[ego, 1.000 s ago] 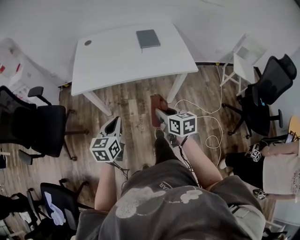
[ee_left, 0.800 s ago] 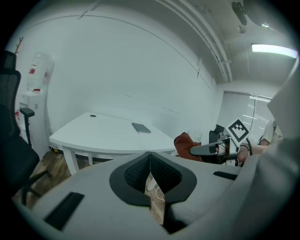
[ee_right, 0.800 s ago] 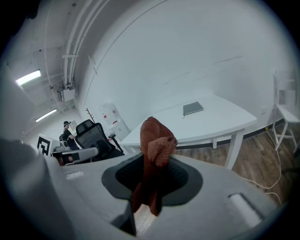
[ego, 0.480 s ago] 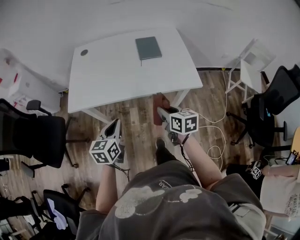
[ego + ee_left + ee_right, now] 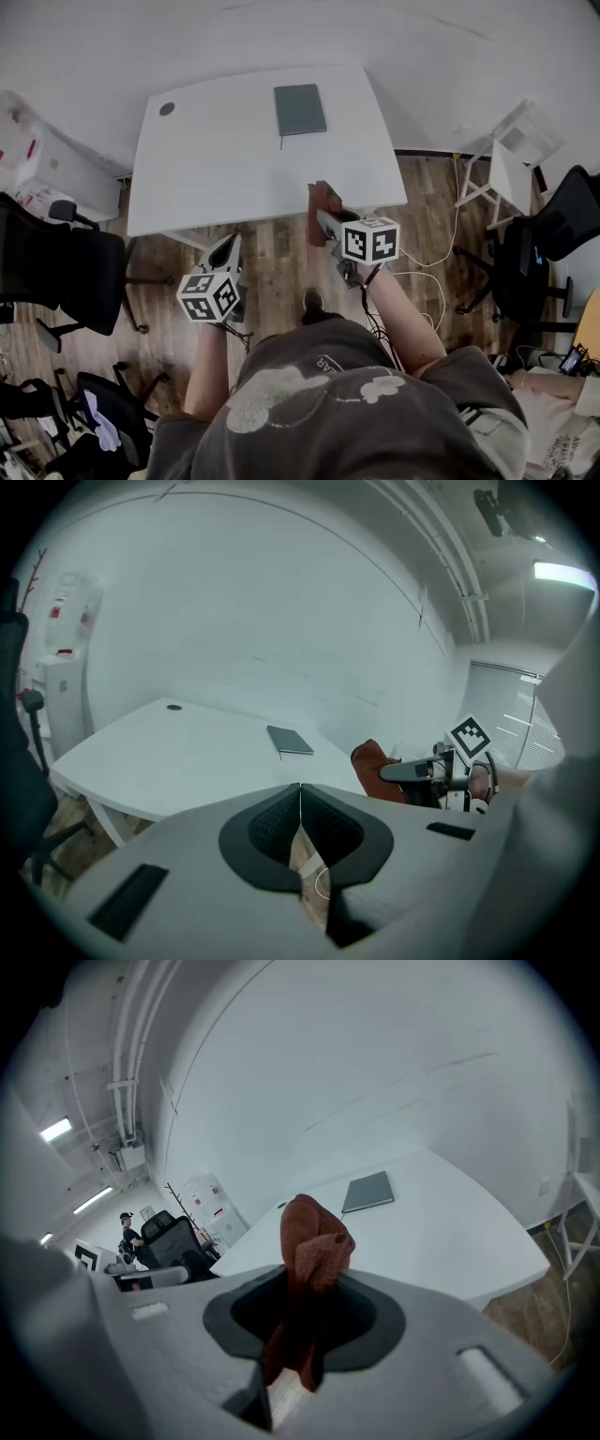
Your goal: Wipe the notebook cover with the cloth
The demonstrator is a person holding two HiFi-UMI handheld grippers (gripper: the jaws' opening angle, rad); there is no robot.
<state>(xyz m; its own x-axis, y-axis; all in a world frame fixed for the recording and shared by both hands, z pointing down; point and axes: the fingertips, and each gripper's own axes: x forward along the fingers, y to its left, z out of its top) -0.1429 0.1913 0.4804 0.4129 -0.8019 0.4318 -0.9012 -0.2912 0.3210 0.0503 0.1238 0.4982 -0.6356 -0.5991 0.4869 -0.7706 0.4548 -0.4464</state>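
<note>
My right gripper (image 5: 321,217) clamps the cloth (image 5: 316,197). The notebook (image 5: 300,109) lies straight up-frame on the desk (image 5: 206,159), its long axis pointing away. My left gripper (image 5: 225,249) is closed and empty.

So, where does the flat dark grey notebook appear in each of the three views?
Head view: the flat dark grey notebook lies upper centre.
Left gripper view: notebook at centre, on the tabletop.
Right gripper view: notebook right of centre, beyond the red-brown cloth.
Shared landmark: the white table under it.
</note>
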